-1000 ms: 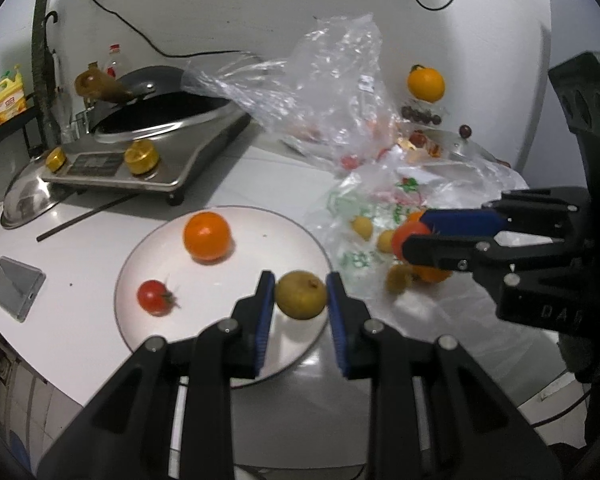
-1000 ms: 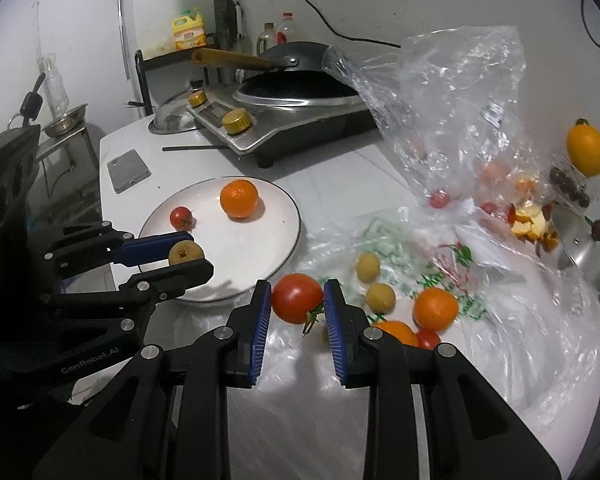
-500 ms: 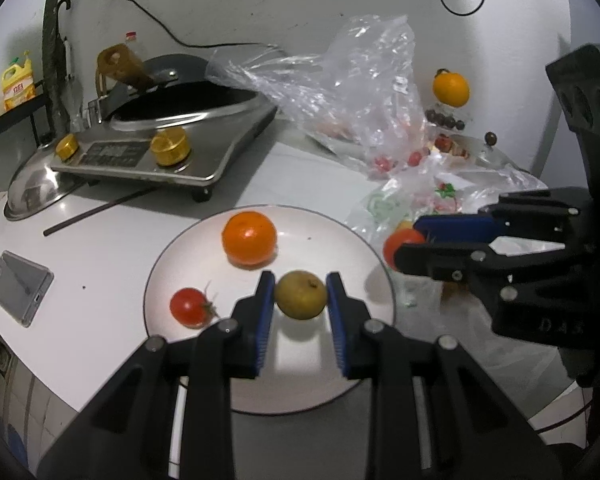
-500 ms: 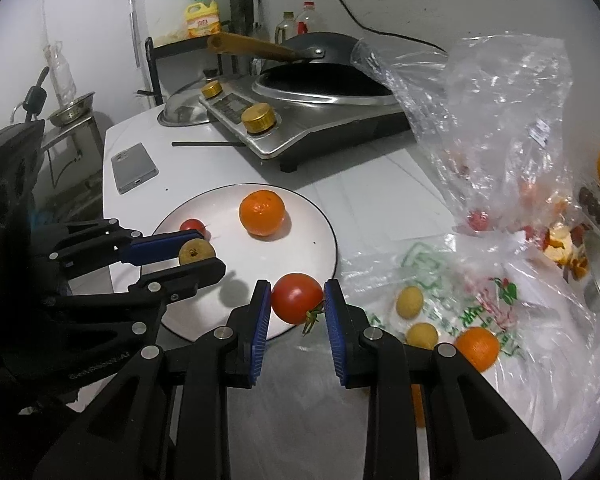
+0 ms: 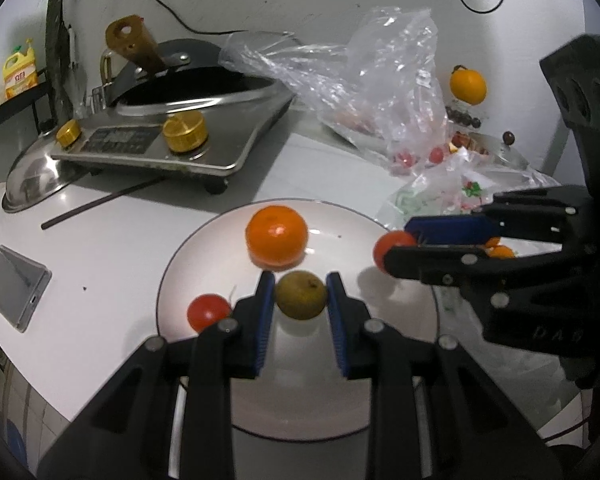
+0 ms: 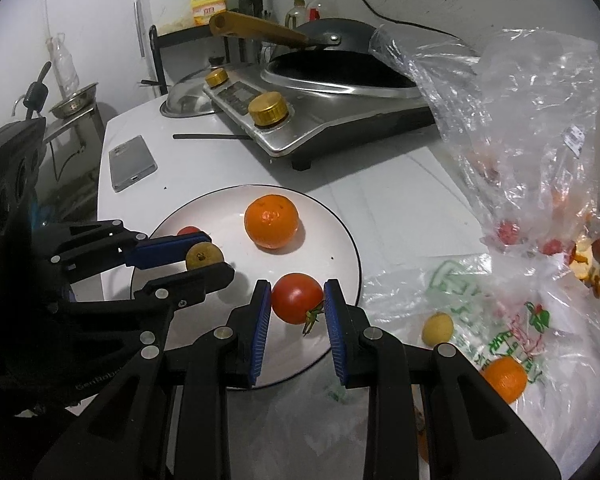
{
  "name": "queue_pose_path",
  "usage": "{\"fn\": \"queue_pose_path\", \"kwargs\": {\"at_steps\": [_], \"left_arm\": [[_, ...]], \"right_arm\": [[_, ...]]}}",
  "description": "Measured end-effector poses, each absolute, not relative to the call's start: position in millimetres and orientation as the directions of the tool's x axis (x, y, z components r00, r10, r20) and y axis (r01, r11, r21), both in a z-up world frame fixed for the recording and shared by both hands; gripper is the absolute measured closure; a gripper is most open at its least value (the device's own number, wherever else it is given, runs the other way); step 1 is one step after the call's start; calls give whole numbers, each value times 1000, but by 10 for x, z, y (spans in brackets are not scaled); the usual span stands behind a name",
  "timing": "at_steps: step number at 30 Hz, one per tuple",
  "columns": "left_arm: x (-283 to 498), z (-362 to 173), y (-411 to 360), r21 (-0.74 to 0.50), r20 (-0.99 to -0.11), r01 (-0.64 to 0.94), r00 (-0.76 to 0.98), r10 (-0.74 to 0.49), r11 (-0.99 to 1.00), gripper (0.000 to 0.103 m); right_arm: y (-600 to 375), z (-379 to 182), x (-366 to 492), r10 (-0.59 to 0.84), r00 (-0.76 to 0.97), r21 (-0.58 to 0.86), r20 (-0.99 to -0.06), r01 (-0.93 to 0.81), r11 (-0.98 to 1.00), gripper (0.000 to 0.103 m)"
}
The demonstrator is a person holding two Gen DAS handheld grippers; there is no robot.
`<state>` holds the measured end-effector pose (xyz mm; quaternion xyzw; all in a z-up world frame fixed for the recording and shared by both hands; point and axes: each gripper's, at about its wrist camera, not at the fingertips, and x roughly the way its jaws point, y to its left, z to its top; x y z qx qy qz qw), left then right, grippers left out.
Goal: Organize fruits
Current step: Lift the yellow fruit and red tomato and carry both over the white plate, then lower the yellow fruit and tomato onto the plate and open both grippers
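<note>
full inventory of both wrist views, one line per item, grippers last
plate: 1, white, table centre
orange: 1, orange, on plate
small tomato: 1, red, on plate
brownish fruit: 1, yellow-brown, held above plate
large tomato: 1, red, held above plate
phone: 1, silver, beside plate
cooker: 1, steel, behind plate
plastic bags: several, clear, with loose fruit
left gripper: shut on brownish fruit
right gripper: shut on large tomato
</note>
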<state>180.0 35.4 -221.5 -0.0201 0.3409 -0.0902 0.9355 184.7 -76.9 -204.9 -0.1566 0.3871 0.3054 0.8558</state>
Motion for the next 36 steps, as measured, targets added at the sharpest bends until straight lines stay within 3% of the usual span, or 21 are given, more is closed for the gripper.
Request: {"fn": "queue_pose_path", "kwargs": {"at_steps": [23, 36], "left_arm": [[2110, -2376, 550, -107, -658, 128, 734, -167, 986, 76], [2015, -2278, 491, -99, -654, 117, 741, -153, 988, 68]], "right_arm": [[-560, -2290, 2273, 392, 479, 3, -785, -631, 776, 74], [-639, -2194, 2180, 393, 499, 1, -773, -618, 786, 72]]}}
